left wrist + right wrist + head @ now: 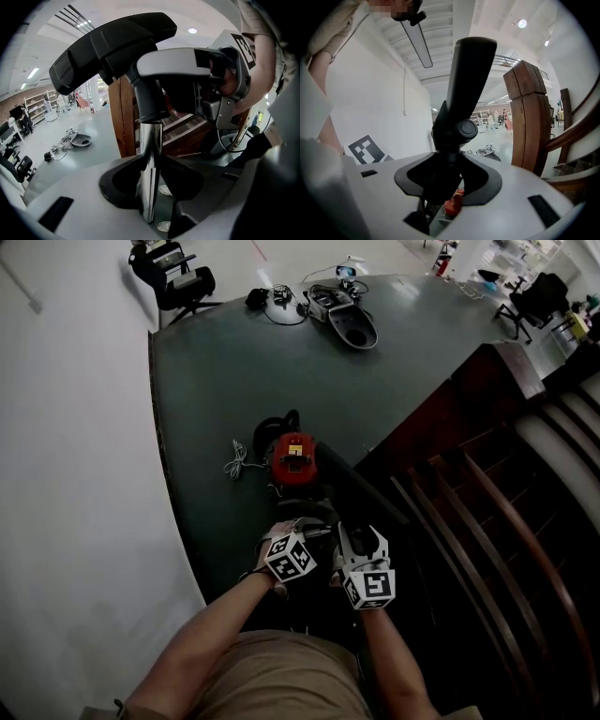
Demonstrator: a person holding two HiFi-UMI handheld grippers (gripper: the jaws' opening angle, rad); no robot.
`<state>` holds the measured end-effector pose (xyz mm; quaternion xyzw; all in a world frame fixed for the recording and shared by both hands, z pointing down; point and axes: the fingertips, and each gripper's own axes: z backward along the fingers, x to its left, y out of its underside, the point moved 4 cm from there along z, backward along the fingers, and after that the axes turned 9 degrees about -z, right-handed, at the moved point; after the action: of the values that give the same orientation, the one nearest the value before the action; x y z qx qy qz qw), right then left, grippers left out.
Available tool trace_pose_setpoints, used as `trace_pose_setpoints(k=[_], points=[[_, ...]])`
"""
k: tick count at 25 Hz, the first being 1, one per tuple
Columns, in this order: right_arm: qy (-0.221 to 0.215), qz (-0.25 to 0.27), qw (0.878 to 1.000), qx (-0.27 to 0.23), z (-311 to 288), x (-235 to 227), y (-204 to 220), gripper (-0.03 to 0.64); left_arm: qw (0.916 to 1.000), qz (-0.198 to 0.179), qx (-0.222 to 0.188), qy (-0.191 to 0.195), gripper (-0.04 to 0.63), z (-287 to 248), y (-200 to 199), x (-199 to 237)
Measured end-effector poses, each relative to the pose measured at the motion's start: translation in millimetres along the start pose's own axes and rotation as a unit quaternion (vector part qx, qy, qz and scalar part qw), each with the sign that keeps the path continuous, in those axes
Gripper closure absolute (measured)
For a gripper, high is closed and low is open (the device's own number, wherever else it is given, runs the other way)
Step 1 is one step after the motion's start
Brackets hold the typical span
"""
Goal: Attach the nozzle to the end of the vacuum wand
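Pointing away from its clamping left hand-held gripper (pixel 153 206), wand (pixel 149 154) meets nozzle (pixel 112 44) — right hand-held gripper (pixel 446 187) clamps that.

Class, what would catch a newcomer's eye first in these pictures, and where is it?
The black nozzle looms at the top of the left gripper view, atop a chrome wand that the left gripper clamps. The right gripper grips the nozzle's neck. In the head view, a red vacuum lies on the dark surface just beyond both grippers.

We've got the shiny chrome wand (pixel 150 173) standing upright, its top end tucked into the collar of the wide black nozzle (pixel 112 44).
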<state>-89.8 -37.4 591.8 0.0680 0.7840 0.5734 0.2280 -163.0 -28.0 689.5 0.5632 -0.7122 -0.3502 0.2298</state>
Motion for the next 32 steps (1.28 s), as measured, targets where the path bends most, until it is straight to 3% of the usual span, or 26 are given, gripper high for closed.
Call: trace_pose_setpoints(k=[27, 32], points=[[0.008, -0.035, 0.999, -0.029, -8, -15, 0, 0.446, 0.9999, -0.003, 0.003, 0.01, 0.456, -9, -5, 4], [0.005, -0.02, 0.999, -0.027, -6, -12, -3, 0.446, 0.9999, -0.004, 0.002, 0.013, 0.456, -11, -7, 1]])
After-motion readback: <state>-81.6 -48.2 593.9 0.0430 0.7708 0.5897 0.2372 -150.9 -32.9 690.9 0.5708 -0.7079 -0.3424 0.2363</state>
